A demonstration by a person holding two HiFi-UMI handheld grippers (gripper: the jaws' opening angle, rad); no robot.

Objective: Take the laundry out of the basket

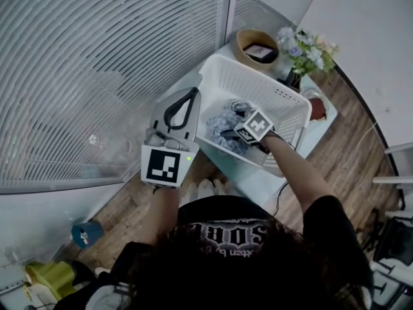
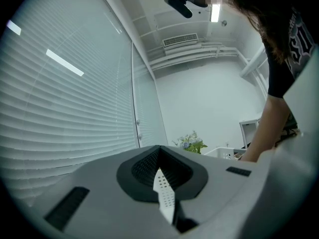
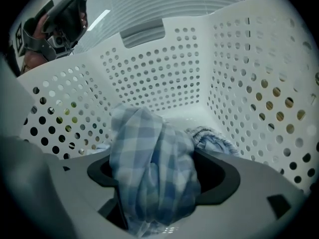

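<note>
The white perforated laundry basket (image 1: 264, 81) stands on a small white table (image 1: 258, 181). Blue-grey laundry (image 1: 222, 126) lies crumpled in it. My right gripper (image 1: 237, 120) reaches into the basket from the right. In the right gripper view its jaws stand wide, and a blue-and-white checked cloth (image 3: 149, 163) bulges up between them with a dark gap at the right pad. A second pale-blue piece (image 3: 213, 136) lies behind it. My left gripper (image 1: 187, 99) is at the basket's left wall, tilted upward. Its jaws meet at the tip around a white perforated strip of basket wall (image 2: 167, 198).
A wicker bowl (image 1: 257, 47) and a vase of flowers (image 1: 308, 50) stand at the table's far end behind the basket. Window blinds (image 1: 97, 76) run along the left. Wooden floor (image 1: 348, 154) lies to the right, and a blue object (image 1: 86, 233) sits on the floor at lower left.
</note>
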